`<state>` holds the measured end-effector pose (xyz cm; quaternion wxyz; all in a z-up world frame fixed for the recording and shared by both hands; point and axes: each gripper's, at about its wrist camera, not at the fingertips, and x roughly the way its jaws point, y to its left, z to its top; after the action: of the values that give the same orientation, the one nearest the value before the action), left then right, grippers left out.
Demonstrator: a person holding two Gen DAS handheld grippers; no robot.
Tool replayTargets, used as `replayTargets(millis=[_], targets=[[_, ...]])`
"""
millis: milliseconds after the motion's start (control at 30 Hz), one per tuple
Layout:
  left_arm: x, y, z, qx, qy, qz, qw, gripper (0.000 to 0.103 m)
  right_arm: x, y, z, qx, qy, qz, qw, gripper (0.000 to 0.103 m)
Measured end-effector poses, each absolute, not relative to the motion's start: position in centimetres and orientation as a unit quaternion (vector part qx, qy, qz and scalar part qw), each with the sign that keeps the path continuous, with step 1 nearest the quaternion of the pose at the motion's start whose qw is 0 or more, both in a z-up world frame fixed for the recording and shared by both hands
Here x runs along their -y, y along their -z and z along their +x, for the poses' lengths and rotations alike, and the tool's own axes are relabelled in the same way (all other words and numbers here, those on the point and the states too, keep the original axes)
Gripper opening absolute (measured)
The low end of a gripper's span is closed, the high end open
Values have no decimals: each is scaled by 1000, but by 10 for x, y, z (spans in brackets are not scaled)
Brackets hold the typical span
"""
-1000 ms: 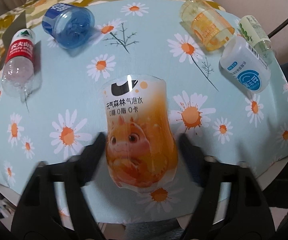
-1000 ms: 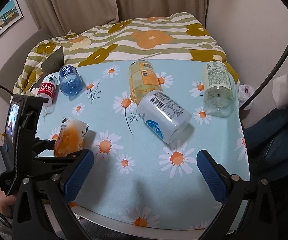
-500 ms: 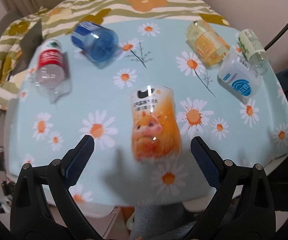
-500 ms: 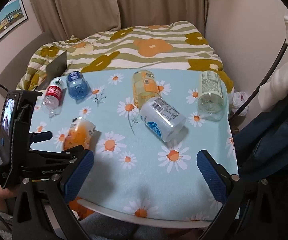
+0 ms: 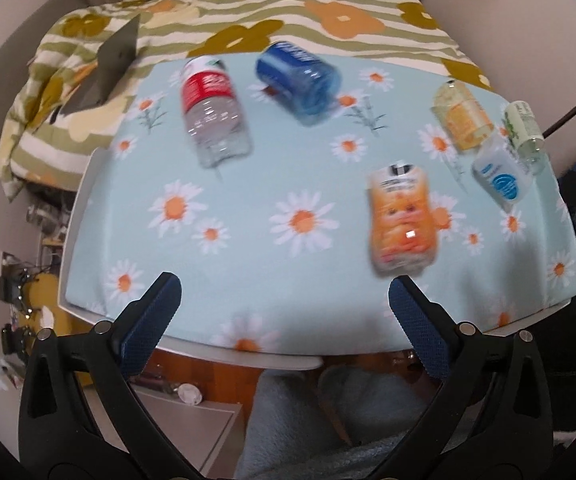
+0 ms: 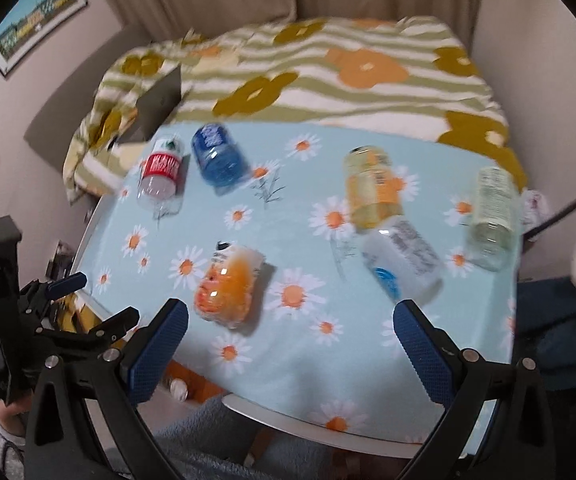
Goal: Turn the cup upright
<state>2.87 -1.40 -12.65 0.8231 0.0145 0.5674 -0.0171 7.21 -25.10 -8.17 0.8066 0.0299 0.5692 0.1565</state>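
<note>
An orange cartoon-print cup (image 5: pixel 402 220) lies on the daisy tablecloth (image 5: pixel 247 184); it also shows in the right wrist view (image 6: pixel 227 286). My left gripper (image 5: pixel 283 304) is open and empty, pulled back over the table's near edge, left of the cup. It appears at the lower left of the right wrist view (image 6: pixel 83 300). My right gripper (image 6: pixel 288 340) is open and empty, held above the near edge, apart from the cup.
Other cut bottle-cups lie on their sides: red-label clear (image 5: pixel 211 116), blue (image 5: pixel 300 80), yellow-orange (image 5: pixel 464 120), white with a blue logo (image 5: pixel 502 176), pale green (image 5: pixel 524 132). A striped flowered blanket (image 5: pixel 288 20) and a grey laptop (image 5: pixel 115 64) lie behind the table.
My left gripper drew back from the orange cup and swung left, so the cup now sits to its right. Both views have pulled back from the table.
</note>
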Motion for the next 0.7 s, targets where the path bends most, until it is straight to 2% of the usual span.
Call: replayTargets(millis=[300, 467, 700], targets=[[-32, 152, 37, -564, 74, 22, 822, 103, 205, 141, 127, -685, -150, 89, 707, 101], [-53, 179, 50, -586, 87, 20, 806, 103, 185, 169, 149, -713, -137, 106, 679, 90], [-72, 190, 64, -590, 83, 3, 803, 103, 182, 198, 159, -736, -124, 156, 647, 75]])
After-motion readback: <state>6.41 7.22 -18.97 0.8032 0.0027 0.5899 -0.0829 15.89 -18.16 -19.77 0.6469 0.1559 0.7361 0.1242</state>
